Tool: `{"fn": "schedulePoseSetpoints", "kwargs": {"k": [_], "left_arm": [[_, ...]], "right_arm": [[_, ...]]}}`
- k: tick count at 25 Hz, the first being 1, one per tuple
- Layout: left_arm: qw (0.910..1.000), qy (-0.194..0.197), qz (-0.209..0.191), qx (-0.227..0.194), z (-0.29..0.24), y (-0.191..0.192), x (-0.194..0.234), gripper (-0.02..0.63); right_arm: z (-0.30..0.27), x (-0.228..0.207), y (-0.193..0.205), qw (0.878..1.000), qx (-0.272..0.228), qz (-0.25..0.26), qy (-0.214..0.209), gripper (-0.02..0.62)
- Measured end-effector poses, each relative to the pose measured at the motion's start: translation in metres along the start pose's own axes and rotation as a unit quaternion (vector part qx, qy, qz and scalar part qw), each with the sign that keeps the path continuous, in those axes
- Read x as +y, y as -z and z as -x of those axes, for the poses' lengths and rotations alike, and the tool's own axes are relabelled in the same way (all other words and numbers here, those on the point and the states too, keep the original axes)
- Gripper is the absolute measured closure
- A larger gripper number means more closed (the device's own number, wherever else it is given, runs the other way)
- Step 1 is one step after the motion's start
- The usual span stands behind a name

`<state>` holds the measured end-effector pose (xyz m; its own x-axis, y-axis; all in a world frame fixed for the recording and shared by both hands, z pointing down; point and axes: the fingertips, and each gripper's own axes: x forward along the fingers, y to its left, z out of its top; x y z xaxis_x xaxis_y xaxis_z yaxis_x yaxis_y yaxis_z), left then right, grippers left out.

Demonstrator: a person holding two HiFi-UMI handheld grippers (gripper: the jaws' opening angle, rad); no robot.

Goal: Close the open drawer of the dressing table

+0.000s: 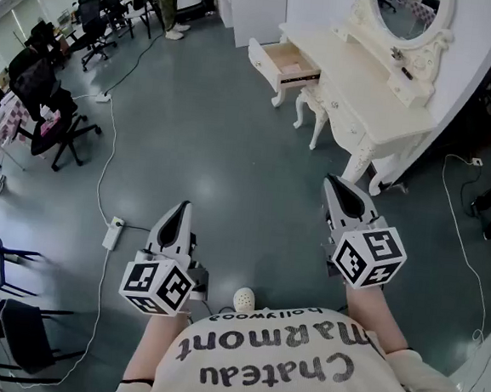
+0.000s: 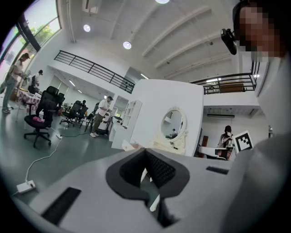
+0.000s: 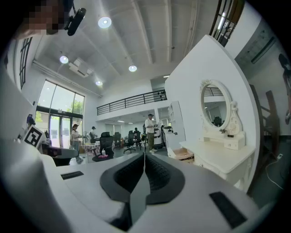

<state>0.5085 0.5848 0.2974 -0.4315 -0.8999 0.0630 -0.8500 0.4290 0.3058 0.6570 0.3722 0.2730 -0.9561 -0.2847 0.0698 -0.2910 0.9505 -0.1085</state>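
Looking steeply down at a grey floor [image 1: 207, 145], we see black office chairs [image 1: 51, 118] at far left and a white power strip [image 1: 112, 233] with a white cable [image 1: 103, 166] trailing from it. Nearer us, the left hand-held gripper [image 1: 182, 207] is held level, its jaws clenched together with nothing between them. Further ahead, well apart from both grippers, the cream dressing table [image 1: 369, 99] stands against a white wall [image 1: 488, 58], with an oval mirror [image 1: 407, 13] above its tabletop. Its open drawer [image 1: 287, 65] sticks out at the table's left end, its pale wooden inside showing. A small cream stool [image 1: 312, 103] stands just beside the drawer at the table's front. At right, the right hand-held gripper [image 1: 332, 185] also points level toward the table, jaws pressed together and empty.
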Motion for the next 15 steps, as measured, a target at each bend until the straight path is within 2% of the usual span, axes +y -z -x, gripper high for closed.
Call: {"fn": "schedulePoseSetpoints", "kwargs": {"k": [9, 15], "left_arm": [[0.9999, 0.011, 0.001, -0.007, -0.027, -0.020, 0.032, 0.598], [0.9996, 0.024, -0.003, -0.015, -0.037, -0.036, 0.056, 0.598]], "right_arm": [[-0.041, 0.009, -0.009, 1.000, -0.010, 0.004, 0.003, 0.561], [-0.064, 0.031, -0.025, 0.999, -0.048, -0.010, -0.016, 0.561]]}}
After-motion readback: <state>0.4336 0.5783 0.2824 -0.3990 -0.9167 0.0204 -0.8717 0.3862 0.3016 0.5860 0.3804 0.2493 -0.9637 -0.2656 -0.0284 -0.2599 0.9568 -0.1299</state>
